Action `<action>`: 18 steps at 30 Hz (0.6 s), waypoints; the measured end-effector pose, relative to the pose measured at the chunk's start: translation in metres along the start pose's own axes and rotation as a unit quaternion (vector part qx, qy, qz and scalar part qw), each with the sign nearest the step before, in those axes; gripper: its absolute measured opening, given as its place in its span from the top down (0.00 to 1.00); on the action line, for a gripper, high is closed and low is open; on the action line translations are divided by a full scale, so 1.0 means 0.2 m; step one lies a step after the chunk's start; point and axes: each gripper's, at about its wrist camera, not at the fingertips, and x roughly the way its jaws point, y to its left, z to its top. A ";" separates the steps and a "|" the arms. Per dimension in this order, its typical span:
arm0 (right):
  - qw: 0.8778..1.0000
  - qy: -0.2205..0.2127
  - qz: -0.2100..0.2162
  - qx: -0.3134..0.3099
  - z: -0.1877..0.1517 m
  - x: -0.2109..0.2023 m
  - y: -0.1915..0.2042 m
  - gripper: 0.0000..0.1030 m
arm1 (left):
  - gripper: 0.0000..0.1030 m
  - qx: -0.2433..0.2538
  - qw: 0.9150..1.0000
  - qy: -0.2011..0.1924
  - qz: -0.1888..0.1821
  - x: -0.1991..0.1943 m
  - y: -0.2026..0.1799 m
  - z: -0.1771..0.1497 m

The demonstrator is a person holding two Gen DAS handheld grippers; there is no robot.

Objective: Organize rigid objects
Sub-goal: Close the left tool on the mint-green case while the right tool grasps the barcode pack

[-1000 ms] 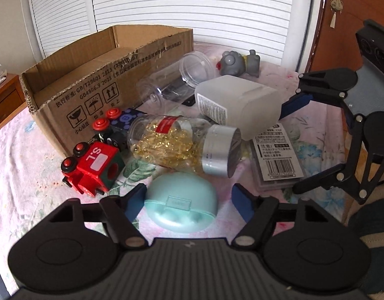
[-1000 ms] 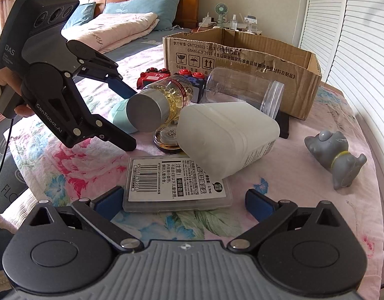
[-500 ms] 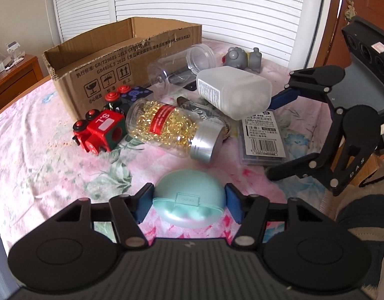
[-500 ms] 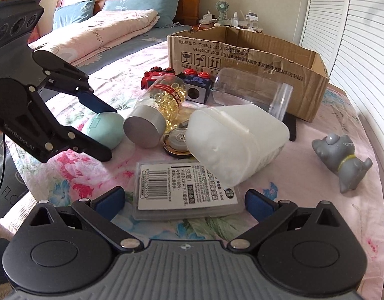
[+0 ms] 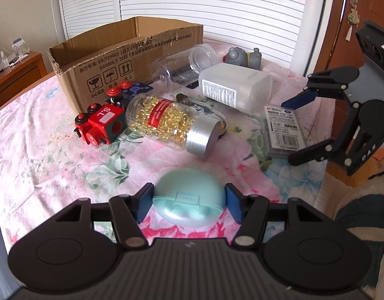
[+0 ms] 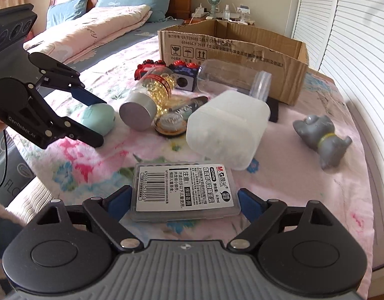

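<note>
My left gripper (image 5: 188, 203) is shut on a mint green case (image 5: 188, 197) and holds it above the floral sheet; the case also shows in the right wrist view (image 6: 98, 118). My right gripper (image 6: 184, 203) has its blue pads on both sides of a flat grey plastic box (image 6: 184, 190) with a barcode label; the box also shows in the left wrist view (image 5: 283, 130). The pads look close to or touching the box's sides. An open cardboard box (image 5: 132, 50) stands at the back, also in the right wrist view (image 6: 242, 50).
On the sheet lie a jar of gold pills (image 5: 167, 122), a frosted white container (image 5: 235, 88), a clear tube (image 5: 184, 66), red (image 5: 99, 125) and blue (image 5: 134, 91) toy blocks, and a grey toy figure (image 5: 242, 57). A bed with pillows (image 6: 97, 25) is beyond.
My left gripper closed on the mint case and drew it back and up from the pile. My right gripper moved in around the flat grey box and narrowed.
</note>
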 end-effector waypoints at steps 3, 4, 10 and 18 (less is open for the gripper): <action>1.000 -0.001 -0.004 0.002 0.00 0.02 0.00 0.05 | 0.36 0.003 1.000 -0.001 -0.002 0.00 0.00 0.00; 1.000 -0.002 -0.005 0.003 0.01 0.03 0.01 0.04 | 0.32 0.002 1.000 0.000 -0.002 0.01 0.00 0.00; 1.000 -0.009 -0.004 -0.001 0.03 0.06 0.02 0.05 | 0.29 0.008 1.000 0.001 -0.005 0.01 -0.01 0.00; 1.000 0.001 -0.011 -0.008 0.04 0.03 0.03 0.08 | 0.41 0.004 1.000 0.009 -0.001 -0.01 -0.02 0.01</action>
